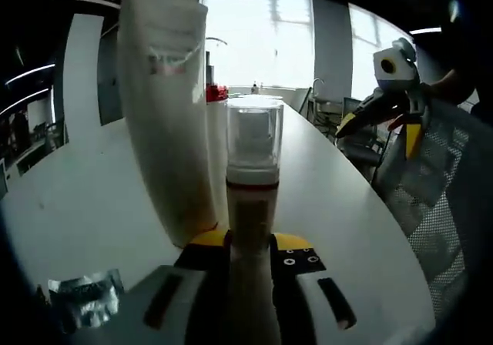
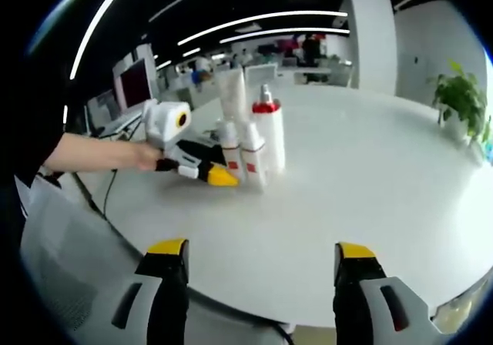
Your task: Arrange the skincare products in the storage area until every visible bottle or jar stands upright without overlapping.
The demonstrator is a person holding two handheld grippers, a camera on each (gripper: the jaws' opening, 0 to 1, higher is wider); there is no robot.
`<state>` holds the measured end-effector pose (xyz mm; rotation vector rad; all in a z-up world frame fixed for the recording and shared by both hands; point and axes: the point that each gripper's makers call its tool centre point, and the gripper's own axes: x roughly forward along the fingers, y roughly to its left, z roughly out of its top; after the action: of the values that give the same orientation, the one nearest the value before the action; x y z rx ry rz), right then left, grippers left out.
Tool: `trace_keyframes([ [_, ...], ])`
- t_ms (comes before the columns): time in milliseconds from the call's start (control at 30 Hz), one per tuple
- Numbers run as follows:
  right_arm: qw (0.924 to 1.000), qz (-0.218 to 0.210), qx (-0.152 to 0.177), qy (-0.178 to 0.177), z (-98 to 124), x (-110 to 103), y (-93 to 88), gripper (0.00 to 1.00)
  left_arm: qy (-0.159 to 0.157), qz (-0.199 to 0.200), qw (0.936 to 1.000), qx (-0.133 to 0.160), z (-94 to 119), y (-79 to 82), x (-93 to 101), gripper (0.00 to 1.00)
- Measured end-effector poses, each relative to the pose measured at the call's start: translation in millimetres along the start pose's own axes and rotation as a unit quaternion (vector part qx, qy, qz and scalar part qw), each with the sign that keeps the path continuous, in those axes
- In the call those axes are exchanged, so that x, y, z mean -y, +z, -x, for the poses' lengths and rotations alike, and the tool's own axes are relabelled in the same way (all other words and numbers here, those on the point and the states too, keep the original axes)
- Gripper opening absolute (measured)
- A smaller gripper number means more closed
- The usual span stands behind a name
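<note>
Four products stand upright beside the tube (image 2: 233, 98); left gripper (image 1: 252, 246) clenches the pump bottle (image 1: 253, 172), right gripper (image 2: 262, 264) is released.

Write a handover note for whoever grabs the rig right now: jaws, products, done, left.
Left gripper: jaws shut on the small clear-capped pump bottle, upright on the white table.
Right gripper: open, holding nothing, back near the table edge.
Products: tall white tube stands just behind the held bottle; red-collared white pump bottle and small white red-banded bottles clustered upright beside it.
Done: visible products upright.
Left: release the held bottle, check none overlap.
</note>
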<state>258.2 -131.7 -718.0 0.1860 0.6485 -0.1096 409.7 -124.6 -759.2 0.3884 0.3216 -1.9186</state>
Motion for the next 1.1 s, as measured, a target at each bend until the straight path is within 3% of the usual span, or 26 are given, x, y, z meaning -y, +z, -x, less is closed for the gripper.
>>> trace_keyframes([
  [633,1.0,0.001,-0.005,0.0,-0.2,0.2,-1.7,0.79,0.003,0.009,1.0,-0.002,0.1,-7.9,-12.7,0.24],
  [1100,0.9999,0.003,-0.012,0.005,-0.8,-1.3,-4.3,0.8,0.028,0.022,0.9991,-0.025,27.1,-8.1,-8.6,0.29],
])
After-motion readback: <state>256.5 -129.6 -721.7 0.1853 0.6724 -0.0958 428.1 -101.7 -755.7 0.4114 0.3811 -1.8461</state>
